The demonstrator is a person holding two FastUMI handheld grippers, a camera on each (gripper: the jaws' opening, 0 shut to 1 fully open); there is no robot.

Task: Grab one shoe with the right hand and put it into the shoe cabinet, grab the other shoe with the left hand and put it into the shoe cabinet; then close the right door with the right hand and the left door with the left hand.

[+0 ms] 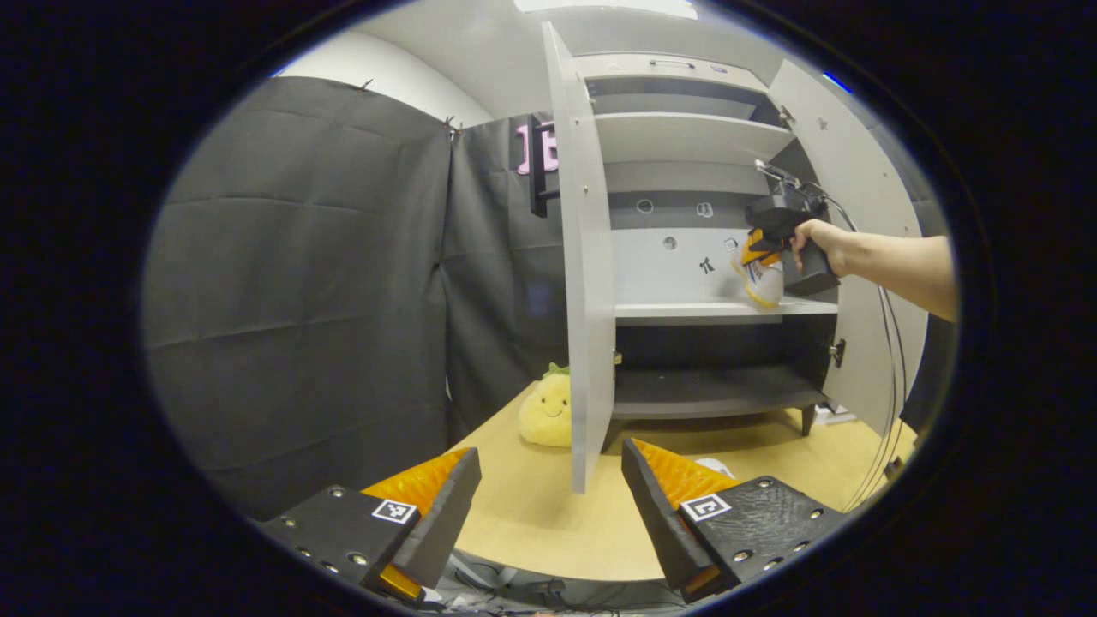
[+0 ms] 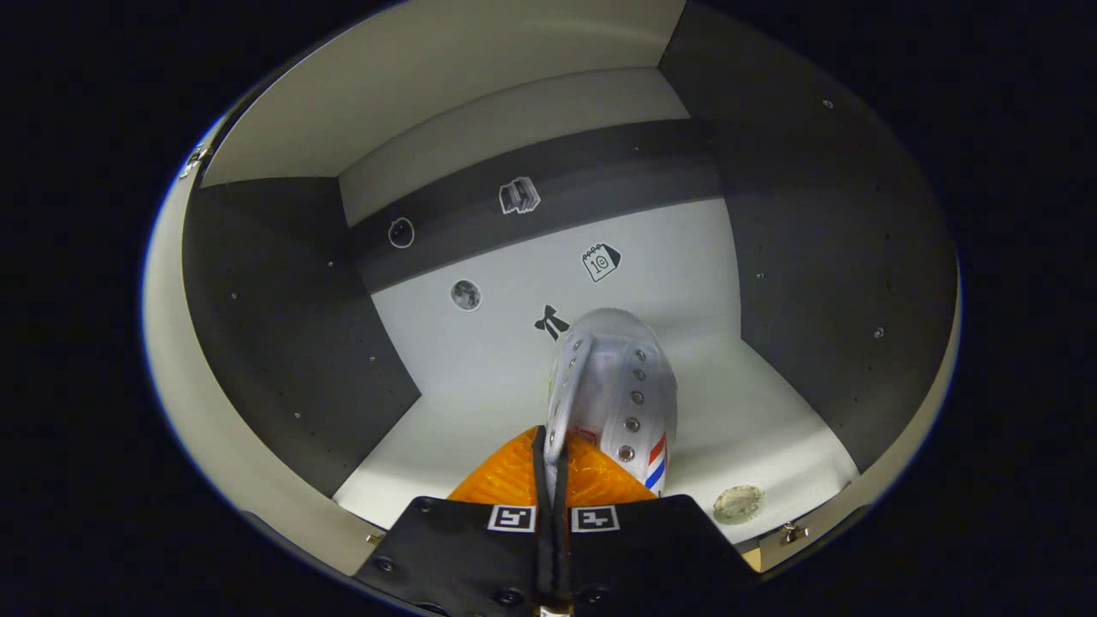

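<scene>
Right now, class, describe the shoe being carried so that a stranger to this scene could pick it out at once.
Start at the open shoe cabinet with both doors swung wide. At its pale middle shelf, the right gripper holds a white shoe just above the board. Its metal eyelets and red-and-blue side stripes set it apart from the flat stickers behind it.

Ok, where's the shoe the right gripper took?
The shoe is pinched in the right gripper, hanging inside the cabinet just above its middle shelf, toward the right side.
</scene>
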